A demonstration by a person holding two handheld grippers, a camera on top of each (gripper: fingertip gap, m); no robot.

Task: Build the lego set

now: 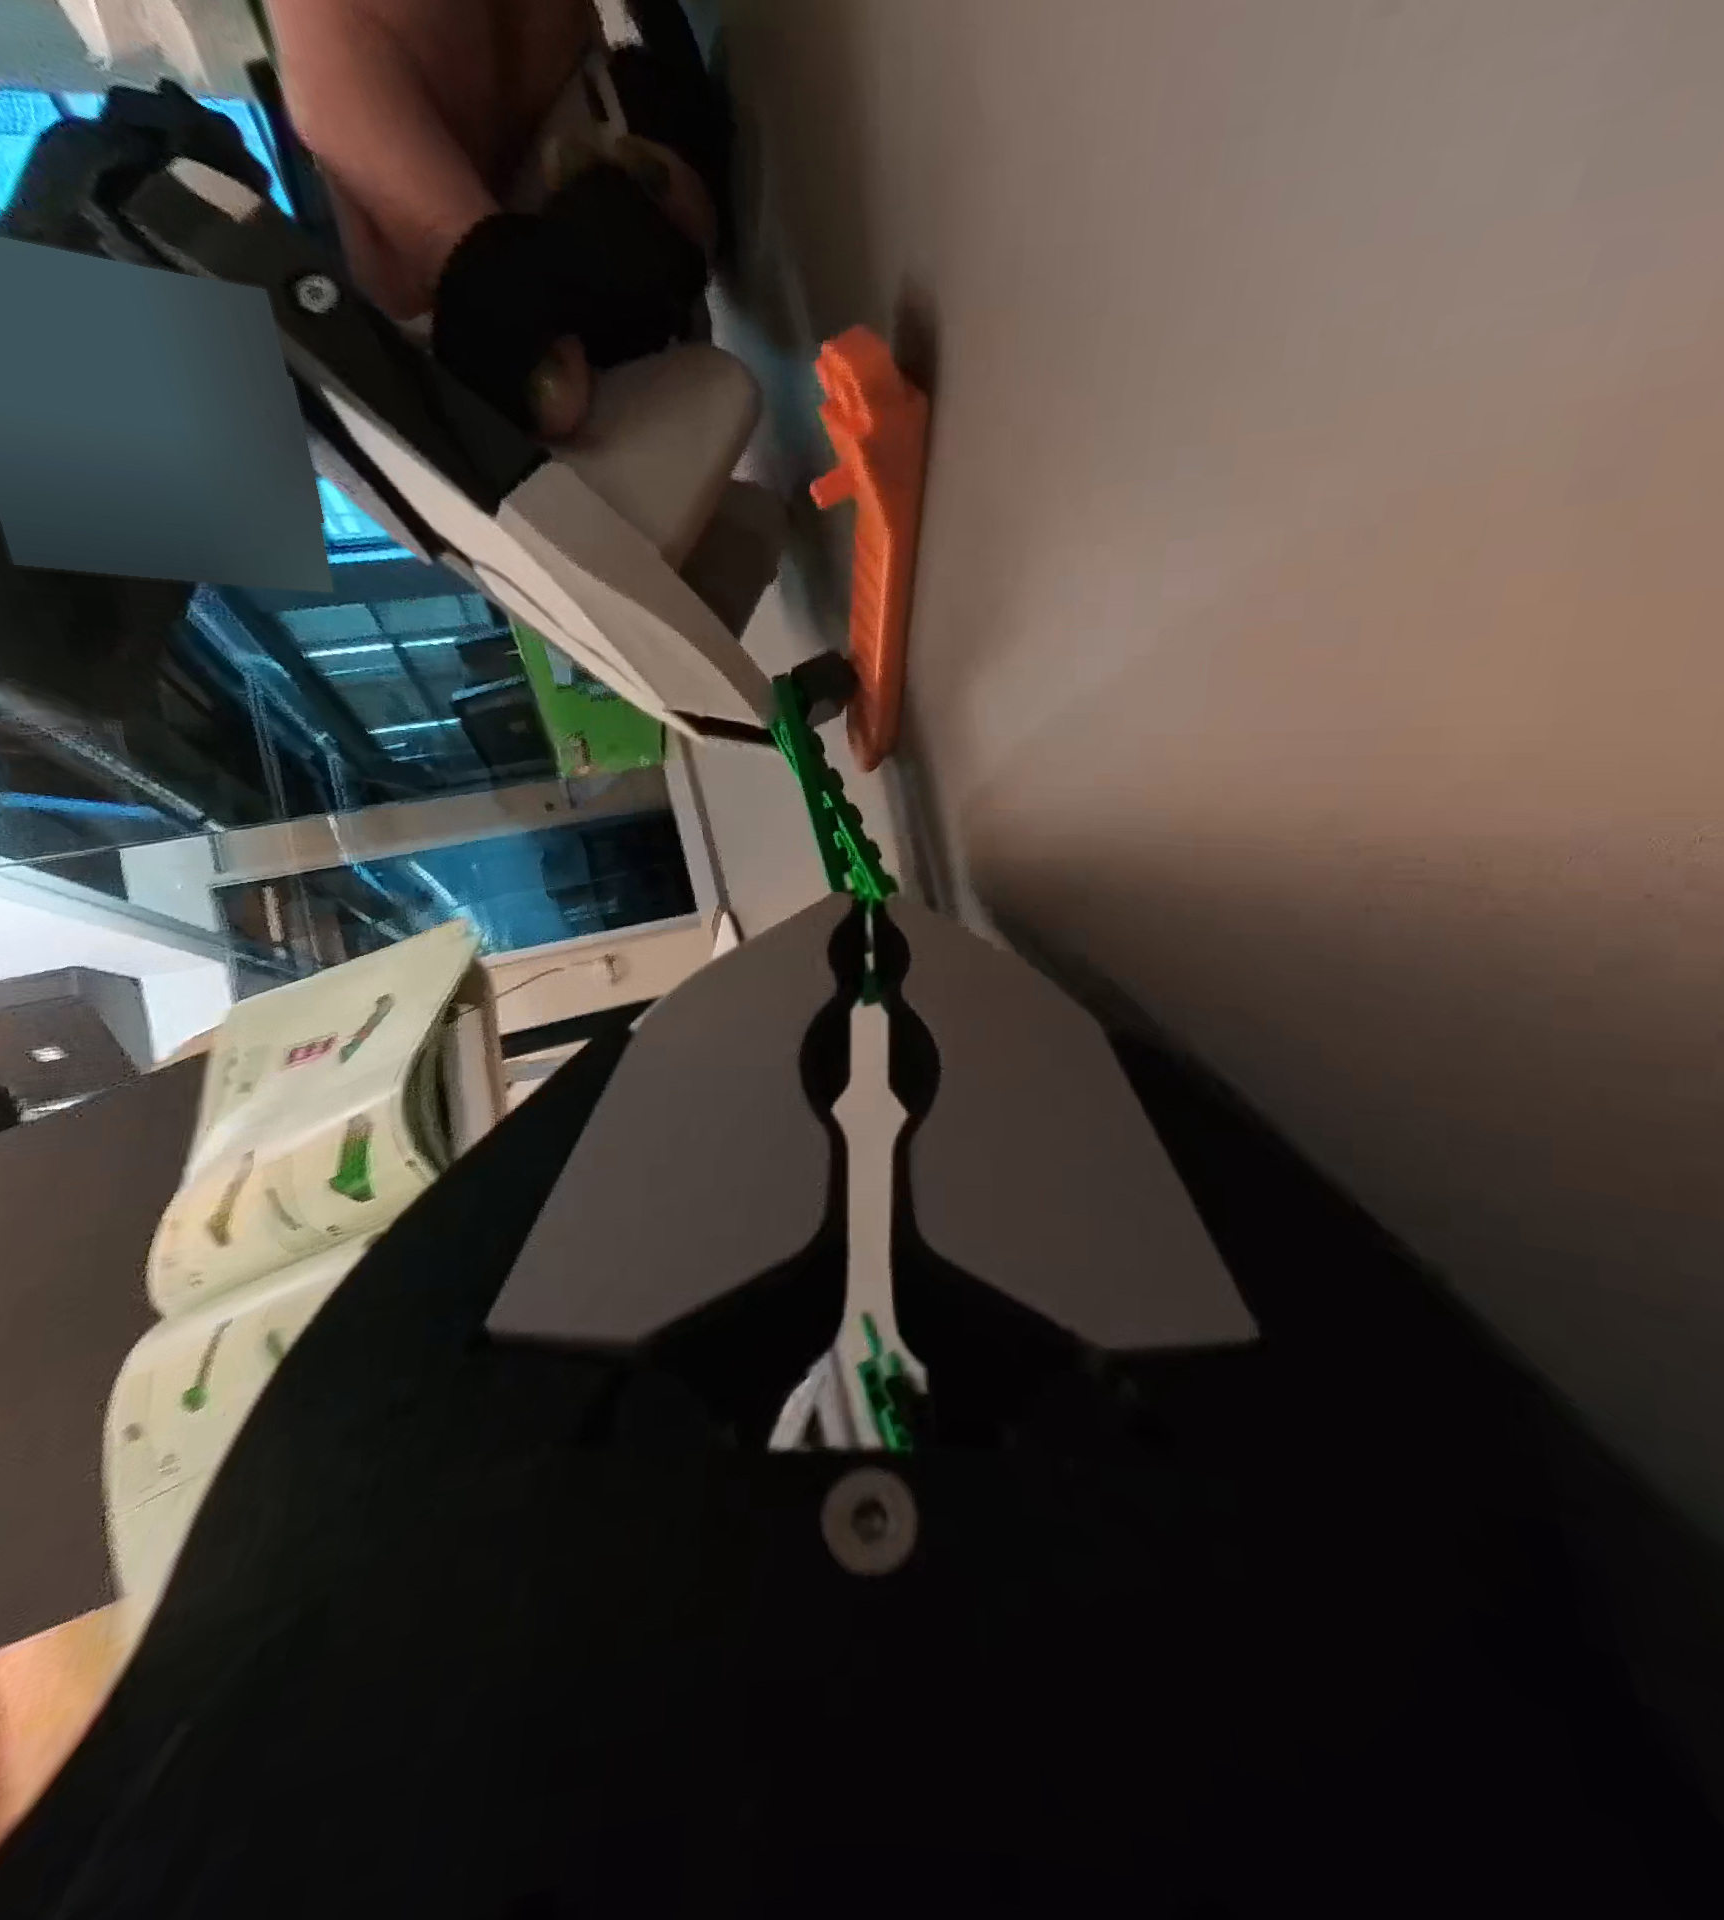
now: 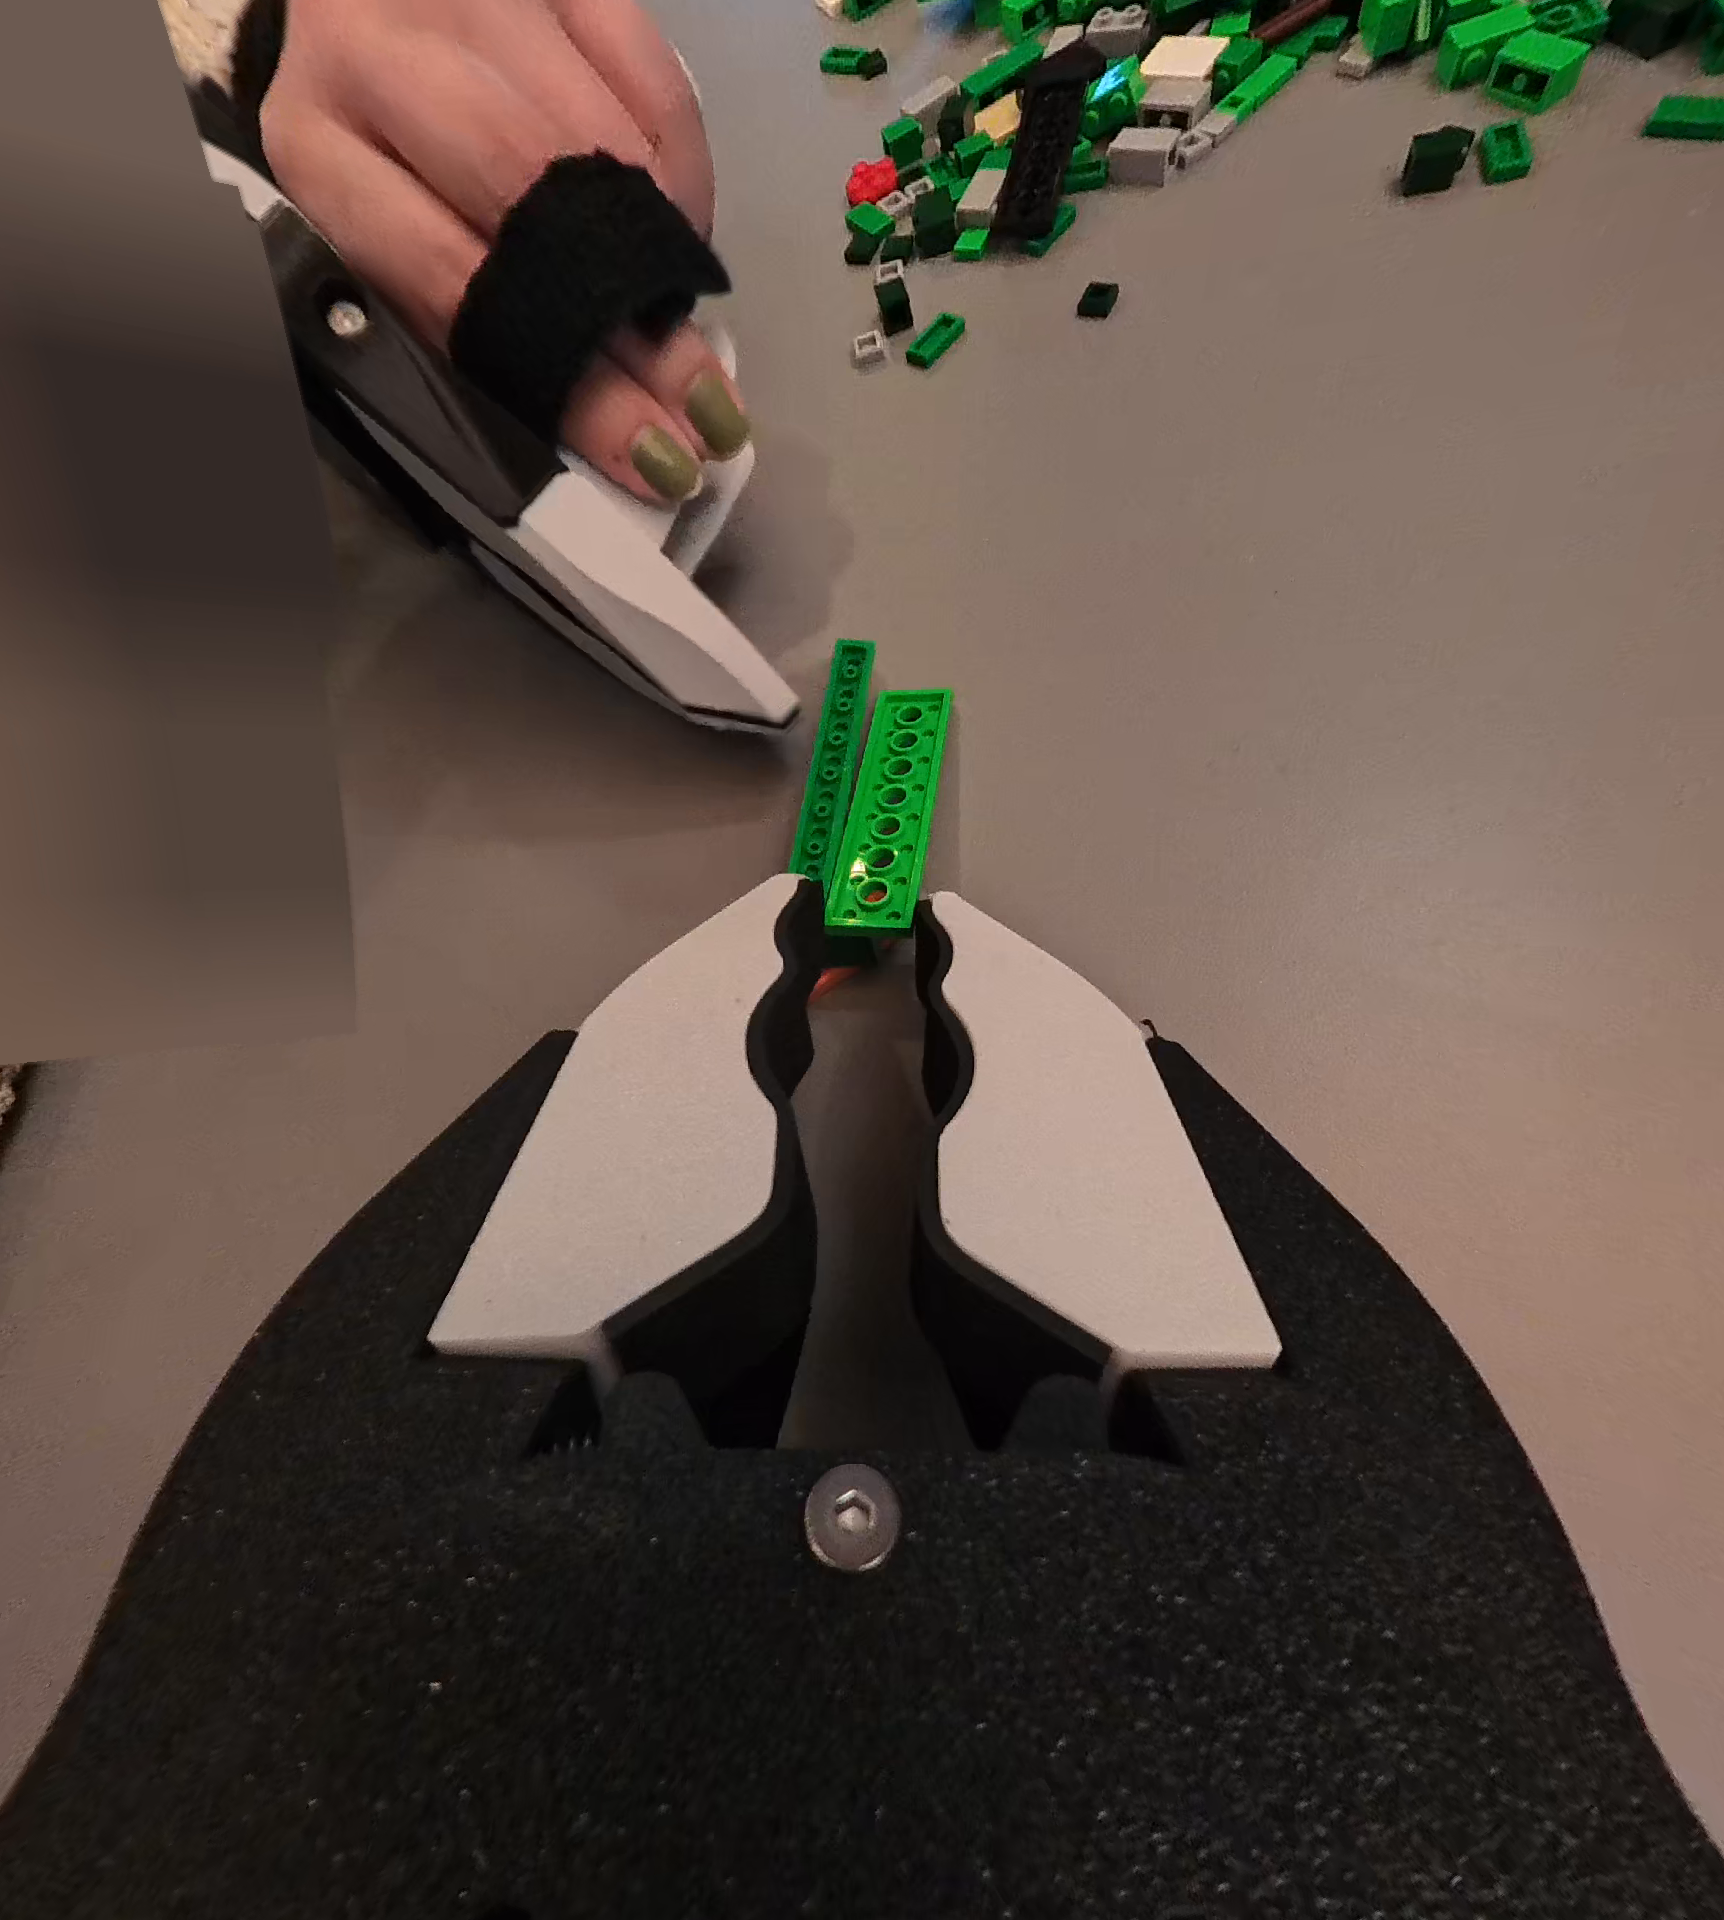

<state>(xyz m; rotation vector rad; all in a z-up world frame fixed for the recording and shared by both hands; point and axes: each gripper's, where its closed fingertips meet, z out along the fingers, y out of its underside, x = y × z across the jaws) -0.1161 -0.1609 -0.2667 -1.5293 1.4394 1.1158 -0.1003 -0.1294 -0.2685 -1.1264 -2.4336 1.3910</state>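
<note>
Right gripper (image 2: 863, 909) grips a wide green plate (image 2: 887, 805), left gripper (image 1: 863, 940) pinches a narrow green plate (image 1: 830, 795), above a grey worktop (image 2: 1357, 675) with no containers.

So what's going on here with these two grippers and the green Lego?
A person is building Lego with two handheld grippers. The left gripper is clamped on one end of a long green plate, and the tip of the right gripper meets its far end. In its own view, the right gripper seems closed around a wide green plate. Loose bricks lie piled on the grey table.
</note>
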